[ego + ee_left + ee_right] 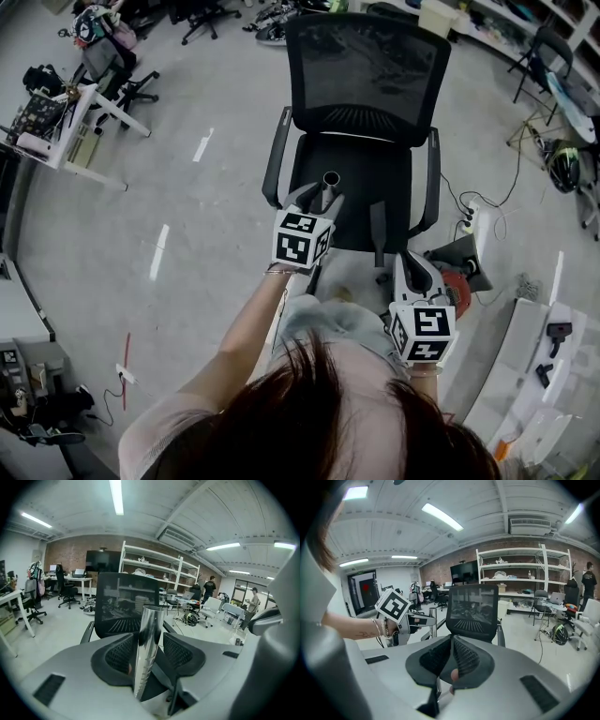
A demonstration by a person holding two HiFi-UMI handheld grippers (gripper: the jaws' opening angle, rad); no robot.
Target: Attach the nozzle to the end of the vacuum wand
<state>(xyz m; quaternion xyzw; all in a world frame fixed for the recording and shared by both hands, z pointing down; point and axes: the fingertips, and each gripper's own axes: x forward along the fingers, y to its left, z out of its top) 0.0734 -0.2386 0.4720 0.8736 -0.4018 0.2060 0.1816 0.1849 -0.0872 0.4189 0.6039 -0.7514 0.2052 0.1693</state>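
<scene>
A shiny metal vacuum wand [330, 183] stands nearly upright over the seat of a black office chair [366, 84], its open end up. My left gripper [323, 197] is open around it. In the left gripper view the wand [149, 639] rises between the two black pads of the left gripper [150, 653], close to both without being squeezed. My right gripper [412, 272] is lower right, near the person's lap, and shut [451, 660]; a thin piece shows just under its jaws, too hidden to name. From there the left gripper [423, 619] and wand [432, 620] show on the left. I see no nozzle that I can name.
A grey and red vacuum body [459, 286] lies on the floor right of the chair, by a white power strip [469, 220] and cables. A dark narrow piece [378, 230] stands upright on the seat. A desk [66, 131] and more chairs stand far left.
</scene>
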